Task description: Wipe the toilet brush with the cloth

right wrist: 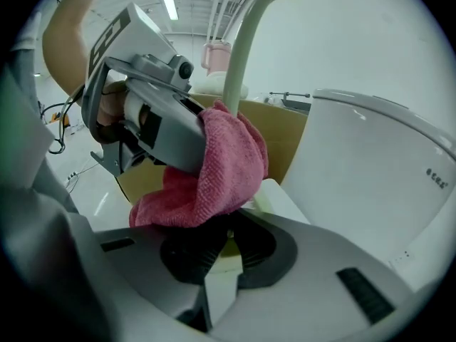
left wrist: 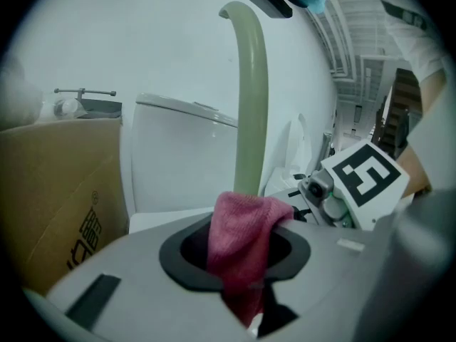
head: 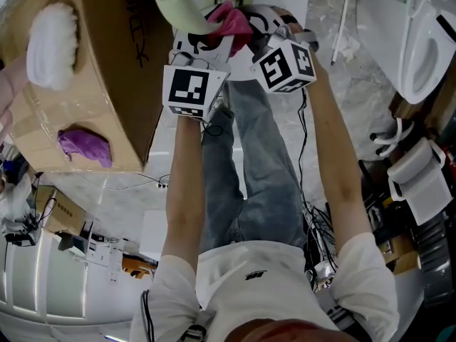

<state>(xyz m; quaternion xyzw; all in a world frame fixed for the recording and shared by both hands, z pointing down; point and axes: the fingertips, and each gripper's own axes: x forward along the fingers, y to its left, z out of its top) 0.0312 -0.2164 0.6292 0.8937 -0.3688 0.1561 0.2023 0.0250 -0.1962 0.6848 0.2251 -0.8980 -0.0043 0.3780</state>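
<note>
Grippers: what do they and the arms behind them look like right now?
The left gripper and right gripper are grey moulded shells with black ribbed pads. Each carries a white cube with black square markers. The person wears short white sleeves and blue jeans.

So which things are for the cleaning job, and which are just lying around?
For the job:
- pink cloth, held in the left claw
- pale green toilet brush, held in the right claw

Just lying about:
- cardboard box
- purple cloth and white fluffy thing on the box
- white toilet
</note>
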